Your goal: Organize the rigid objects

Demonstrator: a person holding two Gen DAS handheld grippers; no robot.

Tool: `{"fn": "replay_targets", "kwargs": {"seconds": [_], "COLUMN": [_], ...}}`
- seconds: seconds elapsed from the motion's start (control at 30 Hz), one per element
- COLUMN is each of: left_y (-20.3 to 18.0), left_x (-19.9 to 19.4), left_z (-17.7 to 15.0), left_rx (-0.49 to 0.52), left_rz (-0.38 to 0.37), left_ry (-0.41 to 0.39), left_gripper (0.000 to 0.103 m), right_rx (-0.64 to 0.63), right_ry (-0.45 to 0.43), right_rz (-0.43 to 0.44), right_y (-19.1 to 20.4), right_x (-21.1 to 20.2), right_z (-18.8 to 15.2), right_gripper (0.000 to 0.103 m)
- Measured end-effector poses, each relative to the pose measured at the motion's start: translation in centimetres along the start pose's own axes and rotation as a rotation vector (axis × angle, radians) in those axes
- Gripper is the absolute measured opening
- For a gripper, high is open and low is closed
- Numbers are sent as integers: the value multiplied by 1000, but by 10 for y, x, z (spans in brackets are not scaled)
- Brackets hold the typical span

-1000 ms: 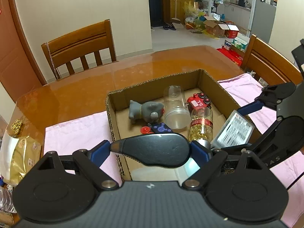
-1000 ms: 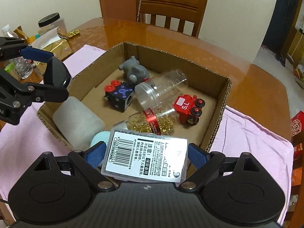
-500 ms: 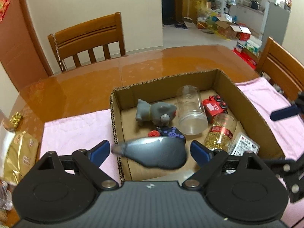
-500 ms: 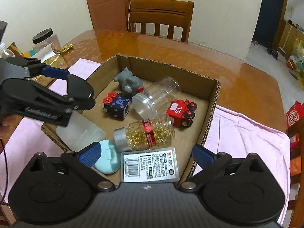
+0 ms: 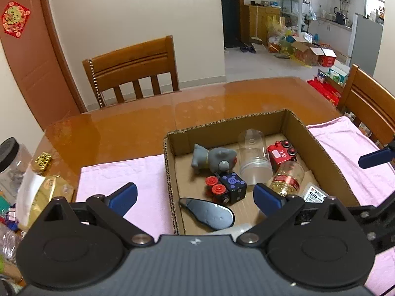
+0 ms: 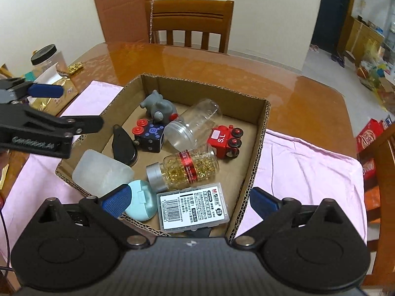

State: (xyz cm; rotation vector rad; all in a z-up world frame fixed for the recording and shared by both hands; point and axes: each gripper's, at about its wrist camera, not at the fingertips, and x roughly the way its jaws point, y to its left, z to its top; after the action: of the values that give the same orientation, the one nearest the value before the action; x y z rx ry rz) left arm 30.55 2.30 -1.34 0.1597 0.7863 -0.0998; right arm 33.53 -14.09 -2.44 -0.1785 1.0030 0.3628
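A cardboard box (image 5: 321,162) (image 6: 256,153) on the table holds a grey elephant toy (image 6: 159,107), a clear jar (image 6: 195,125), a red train (image 6: 224,141), a capsule bottle (image 6: 187,169) and a dark blue wheeled cube (image 5: 227,188). A black teardrop-shaped object (image 5: 206,213) lies on the box floor near the front left. My left gripper (image 5: 195,193) hangs above it, its jaws opening with nothing between them. A white barcode-labelled case (image 6: 193,206) lies flat in the near corner below my right gripper (image 6: 190,197), which is open and empty.
Pink cloths (image 5: 118,182) (image 6: 308,172) flank the box. A frosted bottle (image 6: 102,172) and a teal round case (image 6: 140,203) lie in its near left corner. A black-lidded jar (image 5: 12,157) and a gold packet (image 5: 42,197) sit at the table's left. Wooden chairs (image 5: 133,69) stand around.
The left gripper let go of the black object, which now lies in the box. The right gripper released the labelled case into the box. Both grippers opened wide and drew back.
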Motion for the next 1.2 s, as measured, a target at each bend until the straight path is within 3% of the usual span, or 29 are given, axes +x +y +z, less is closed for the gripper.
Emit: {"fn": "replay_targets", "kwargs": {"seconds": [0.17, 0.4, 0.5, 0.67, 1.2], "left_y": [-1, -3, -6, -9, -15], "left_x": [-22, -46, -51, -62, -74], "left_z": [-8, -26, -33, -38, -34], "left_rx": [-16, -67, -75, -90, -116], "left_rz": [40, 90, 94, 83, 49], "left_ry": [12, 96, 167, 204, 183], "left_gripper": [100, 100, 100, 100, 100], "right_rx": [49, 163, 201, 238, 256], "right_ry": [19, 48, 56, 48, 9], "right_rz": [-46, -135, -141, -173, -196], "right_y": [8, 20, 26, 35, 34], "right_x": [-8, -27, -38, -56, -76], "right_z": [-3, -14, -21, -31, -34], "right_gripper": [103, 103, 103, 103, 103]}}
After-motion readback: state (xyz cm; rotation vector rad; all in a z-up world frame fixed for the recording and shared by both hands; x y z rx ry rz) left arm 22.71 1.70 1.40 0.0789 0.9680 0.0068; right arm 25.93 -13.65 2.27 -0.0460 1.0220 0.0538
